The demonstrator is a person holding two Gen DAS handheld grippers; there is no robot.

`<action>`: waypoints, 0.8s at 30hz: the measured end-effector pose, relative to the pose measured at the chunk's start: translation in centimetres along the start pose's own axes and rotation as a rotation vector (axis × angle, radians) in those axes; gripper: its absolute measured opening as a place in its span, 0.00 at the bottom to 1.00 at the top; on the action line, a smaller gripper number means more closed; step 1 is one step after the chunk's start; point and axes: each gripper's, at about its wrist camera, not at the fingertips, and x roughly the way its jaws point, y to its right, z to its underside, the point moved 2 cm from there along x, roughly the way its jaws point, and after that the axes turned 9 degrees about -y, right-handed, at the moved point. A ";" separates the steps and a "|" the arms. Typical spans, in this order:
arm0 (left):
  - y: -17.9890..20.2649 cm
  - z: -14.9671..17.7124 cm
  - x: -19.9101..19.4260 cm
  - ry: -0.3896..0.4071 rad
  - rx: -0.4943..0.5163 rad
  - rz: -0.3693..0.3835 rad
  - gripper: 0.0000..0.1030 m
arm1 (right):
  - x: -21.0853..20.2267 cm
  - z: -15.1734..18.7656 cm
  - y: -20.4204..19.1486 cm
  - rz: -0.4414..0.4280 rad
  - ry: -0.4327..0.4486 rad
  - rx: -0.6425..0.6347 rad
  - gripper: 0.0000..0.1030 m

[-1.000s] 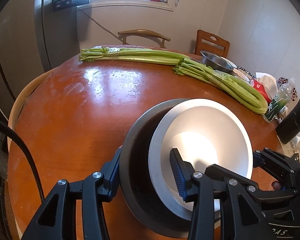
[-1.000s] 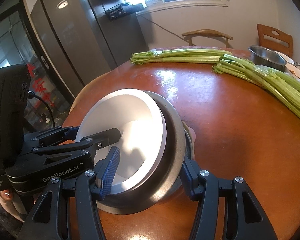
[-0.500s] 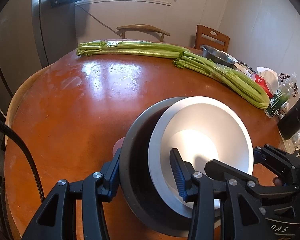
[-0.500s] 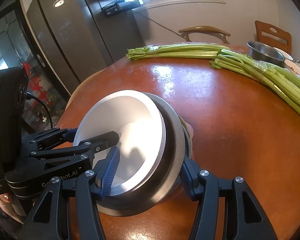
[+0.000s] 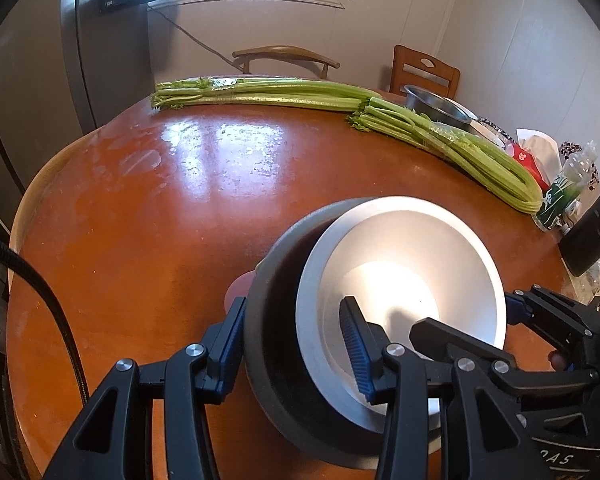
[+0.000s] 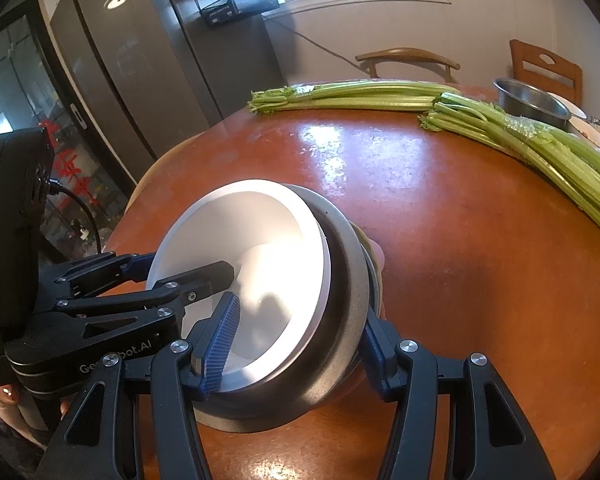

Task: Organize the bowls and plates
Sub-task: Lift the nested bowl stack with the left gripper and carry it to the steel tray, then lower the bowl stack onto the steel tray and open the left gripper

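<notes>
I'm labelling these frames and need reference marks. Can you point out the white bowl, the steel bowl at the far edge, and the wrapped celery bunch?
white bowl (image 5: 412,256): left wrist view, inner wall.
steel bowl (image 6: 528,100): right wrist view, inside wall.
wrapped celery bunch (image 5: 452,136): left wrist view, mid-stalks under the plastic wrap.

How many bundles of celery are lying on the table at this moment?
2. One celery bundle lies across the table's far edge; the second celery bundle runs diagonally along the right side, beside a steel bowl. None seems hidden.
</notes>
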 end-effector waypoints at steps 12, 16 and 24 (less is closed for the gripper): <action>0.0 -0.1 0.0 0.005 0.011 -0.014 0.45 | -0.3 0.0 -0.1 0.017 0.013 -0.007 0.58; 0.1 -0.1 -0.1 0.010 0.013 -0.013 0.45 | -0.5 0.0 -0.1 0.041 0.024 -0.016 0.58; 0.0 -0.2 -1.0 0.045 0.008 -0.025 0.45 | -1.0 -0.1 0.2 0.060 0.042 -0.020 0.58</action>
